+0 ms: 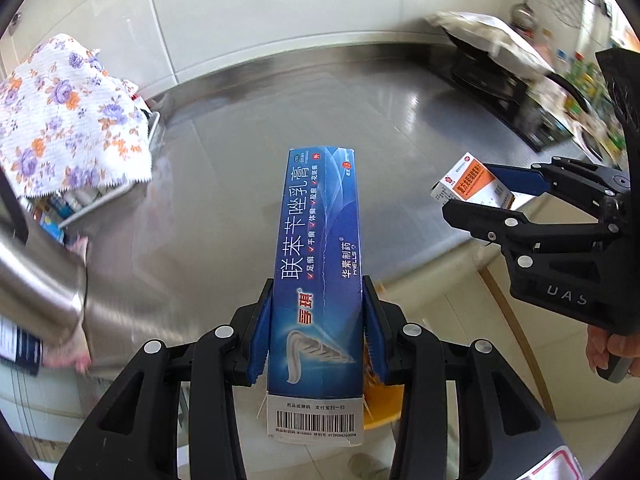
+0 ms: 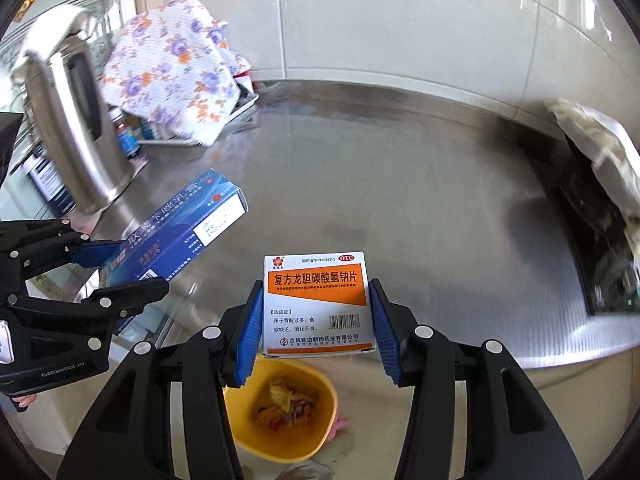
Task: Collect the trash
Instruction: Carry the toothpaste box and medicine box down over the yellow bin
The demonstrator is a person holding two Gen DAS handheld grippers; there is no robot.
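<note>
My left gripper (image 1: 316,328) is shut on a long blue ointment box (image 1: 318,264), held lengthwise between the blue pads above the counter's front edge. In the right wrist view that same blue box (image 2: 176,232) shows at the left in the left gripper (image 2: 120,268). My right gripper (image 2: 316,320) is shut on a white and orange medicine box (image 2: 316,300). That medicine box (image 1: 472,188) also appears at the right of the left wrist view, in the right gripper (image 1: 476,192). A yellow bin (image 2: 280,412) with scraps inside stands on the floor below the right gripper; its rim (image 1: 380,412) peeks out under the blue box.
The steel counter (image 2: 400,180) spreads ahead. A floral cloth (image 2: 176,72) covers a tray of small bottles at the back left, beside a steel kettle (image 2: 72,132). A black stove (image 2: 592,224) under crumpled paper (image 2: 600,140) sits at the right. A hand (image 1: 608,352) grips the right tool.
</note>
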